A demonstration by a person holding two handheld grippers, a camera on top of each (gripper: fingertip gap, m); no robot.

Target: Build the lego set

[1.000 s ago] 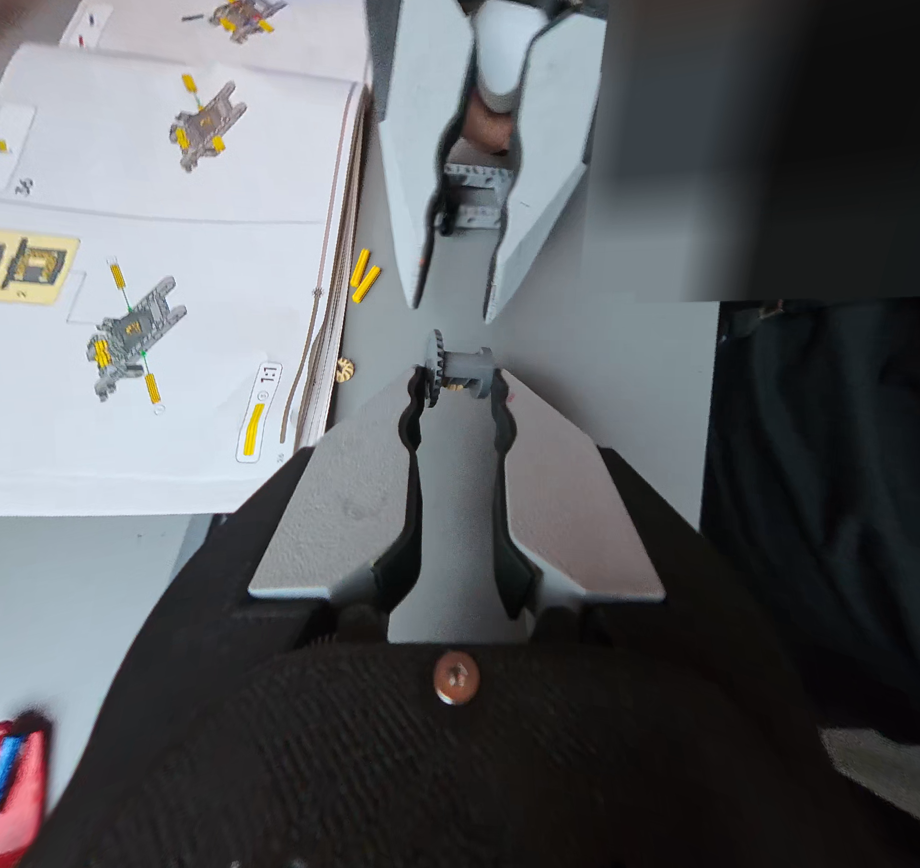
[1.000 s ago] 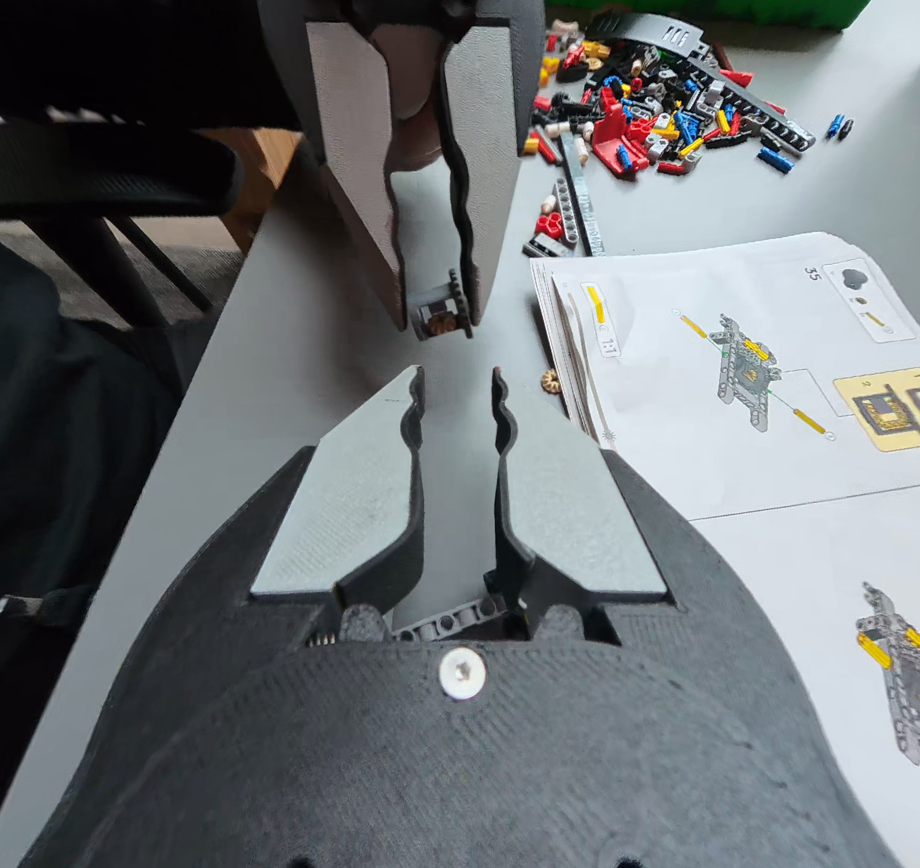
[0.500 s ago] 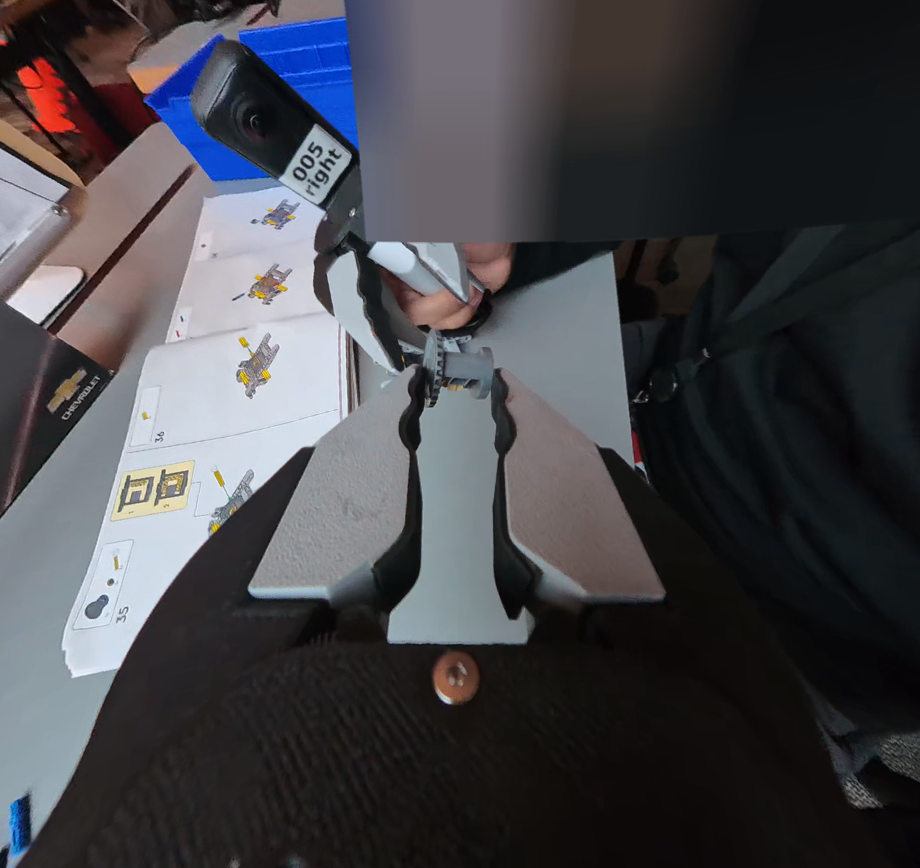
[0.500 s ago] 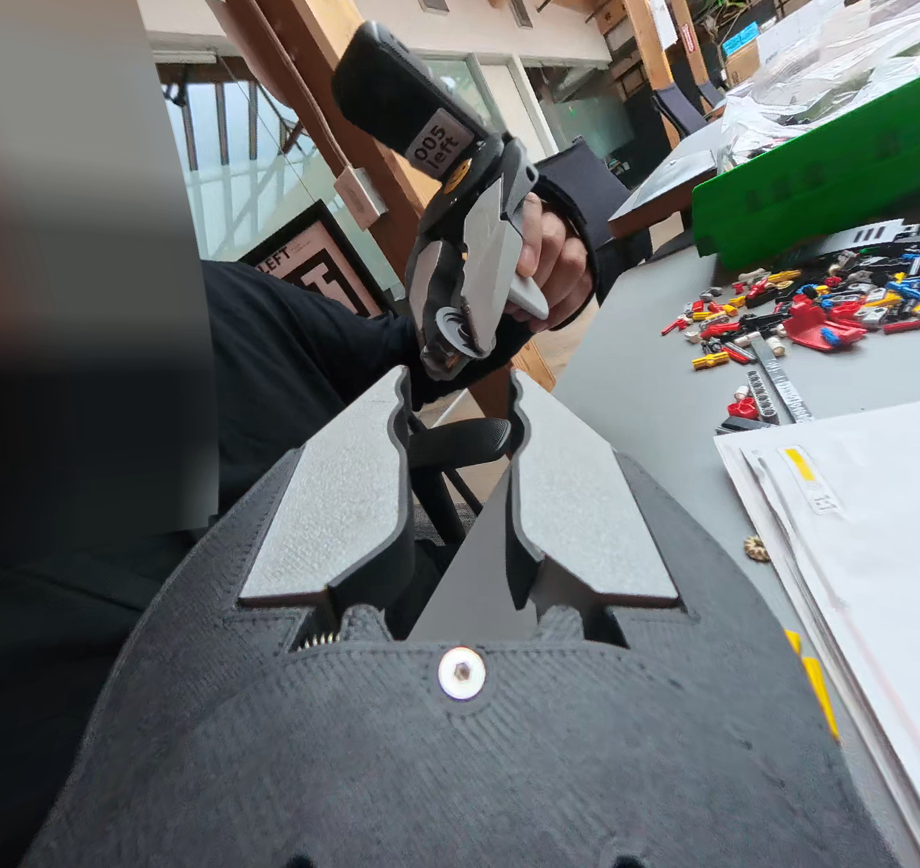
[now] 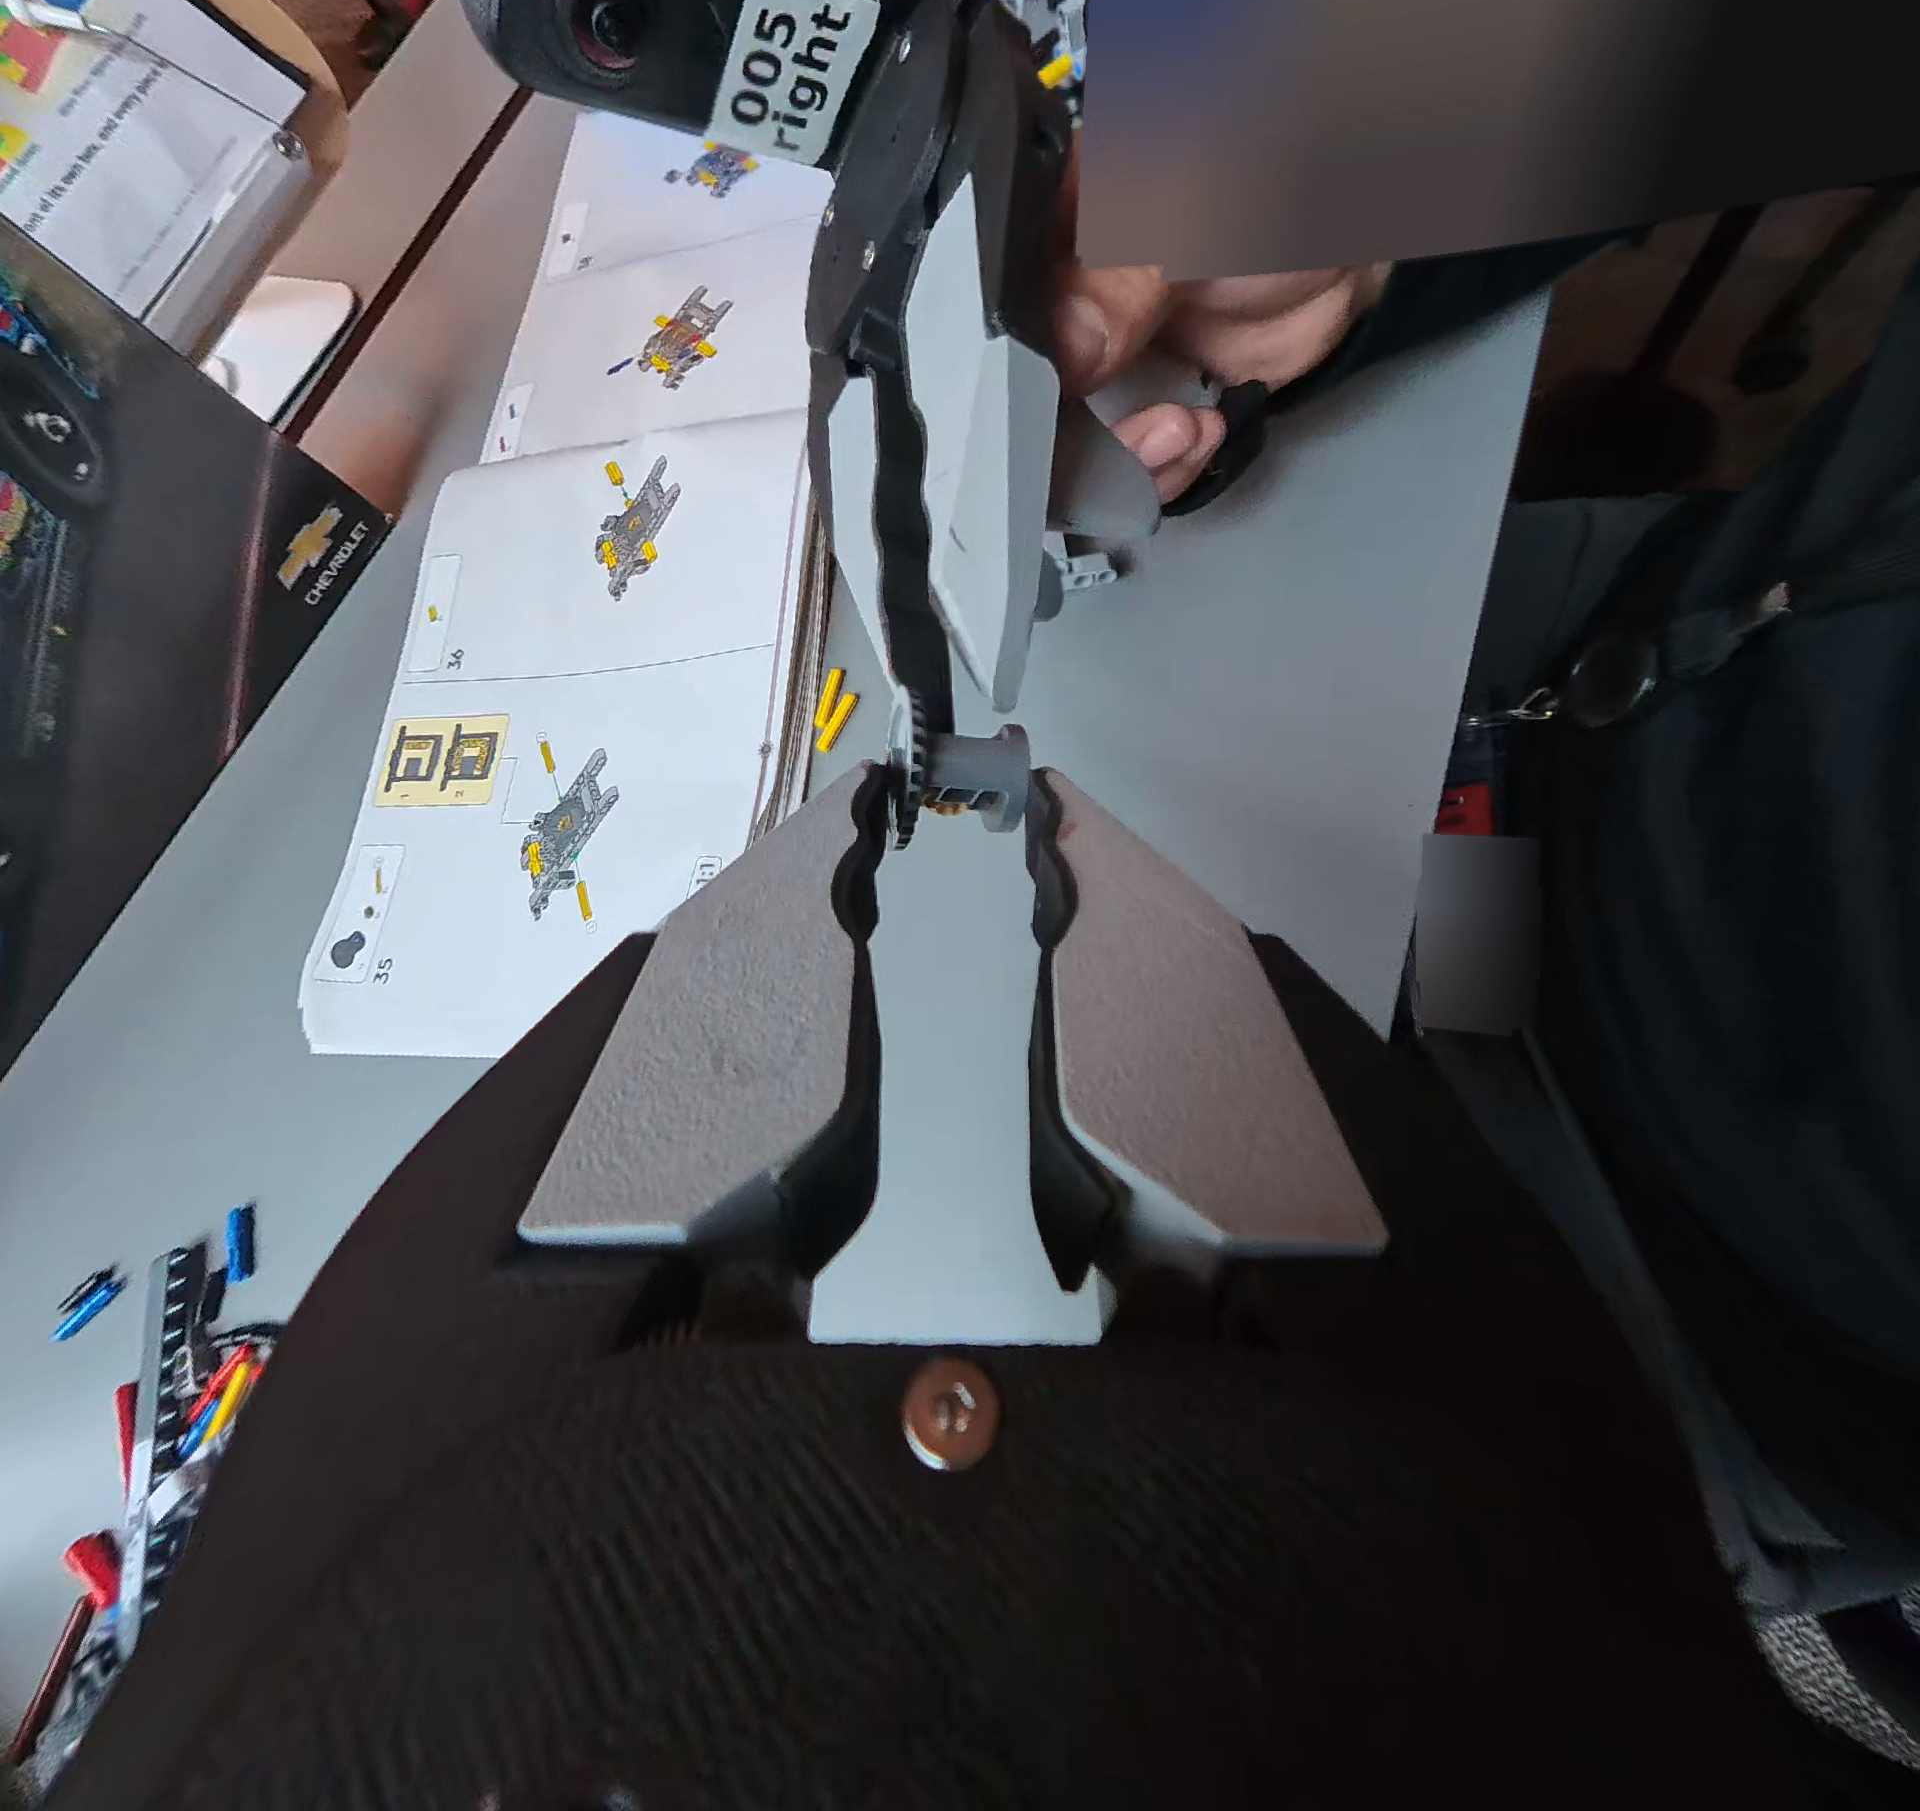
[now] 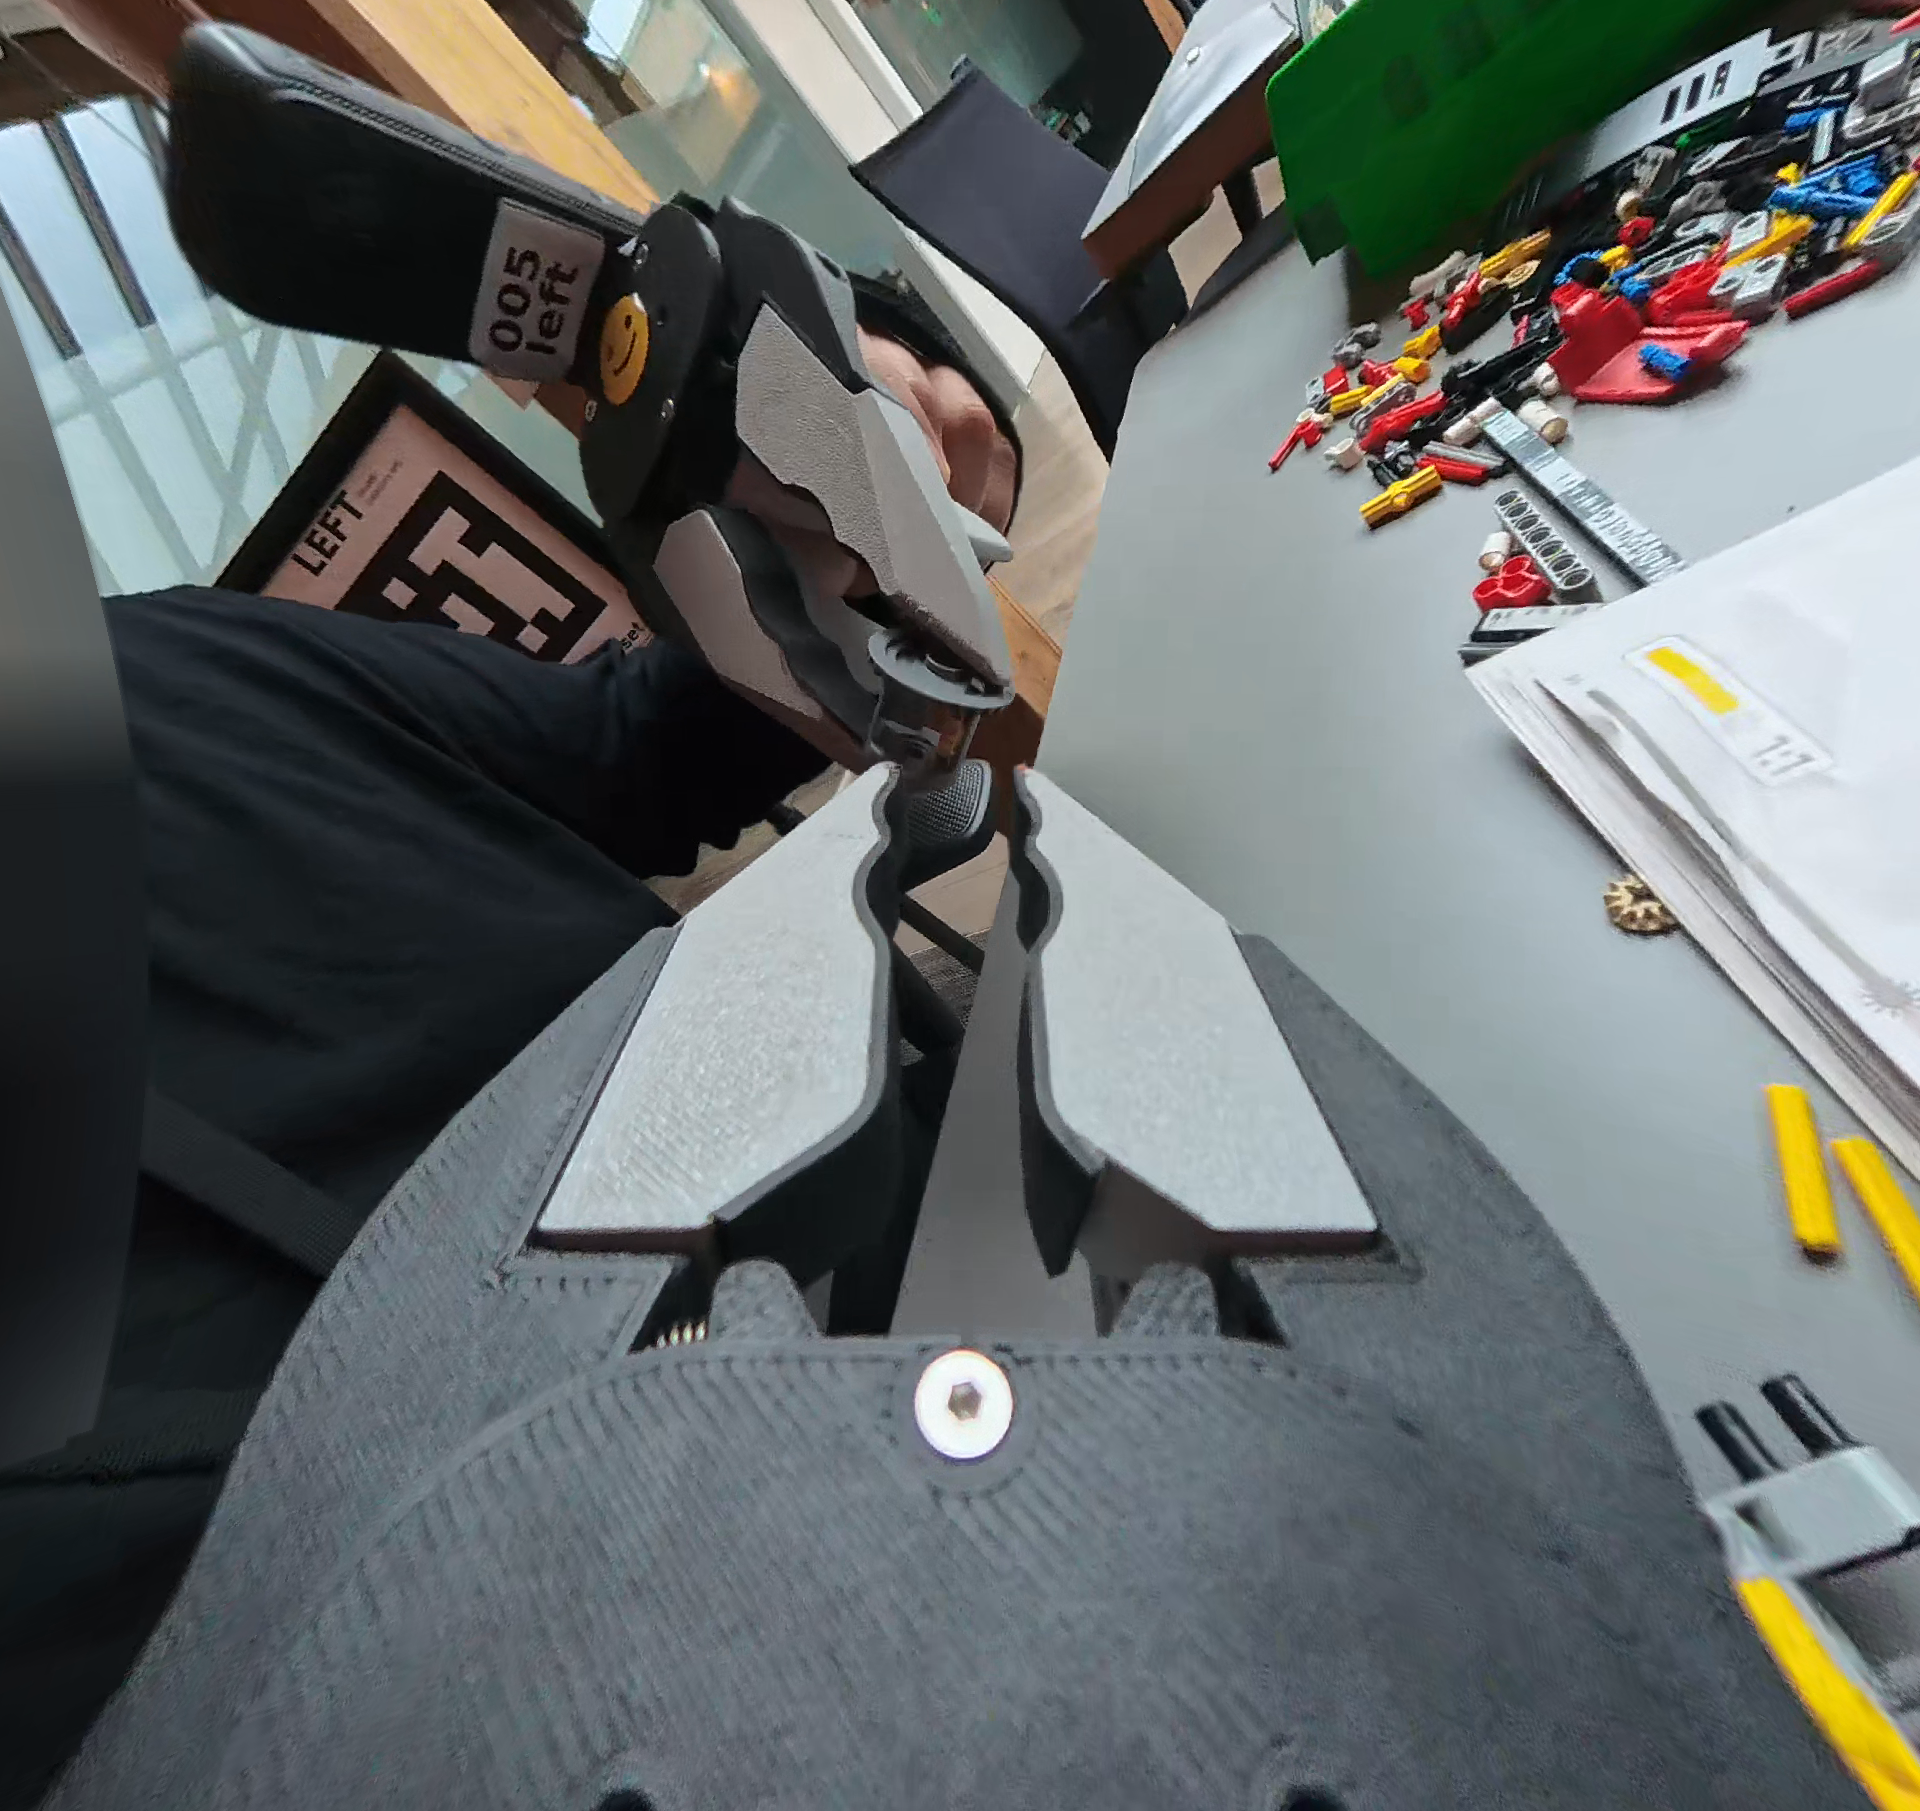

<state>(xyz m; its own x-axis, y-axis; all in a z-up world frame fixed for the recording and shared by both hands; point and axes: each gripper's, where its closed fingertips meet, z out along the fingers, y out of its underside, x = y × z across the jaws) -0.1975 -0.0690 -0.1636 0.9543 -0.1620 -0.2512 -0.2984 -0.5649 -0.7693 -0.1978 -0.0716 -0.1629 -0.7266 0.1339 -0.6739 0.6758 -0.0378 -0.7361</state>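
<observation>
Nearing the gear piece [image 5: 961, 774] now, right gripper [image 5: 940, 712], previously apart.

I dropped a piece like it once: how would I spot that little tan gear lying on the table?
Find the open instruction booklet on the grey table. Beside its stacked page edges lies the tan gear, alone. Unlike the two yellow pins nearby, it is round and toothed.

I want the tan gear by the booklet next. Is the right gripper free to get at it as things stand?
Probably yes. The right gripper is open and empty, and the tan gear lies alone on bare table beside the instruction booklet, with nothing over it.
</observation>
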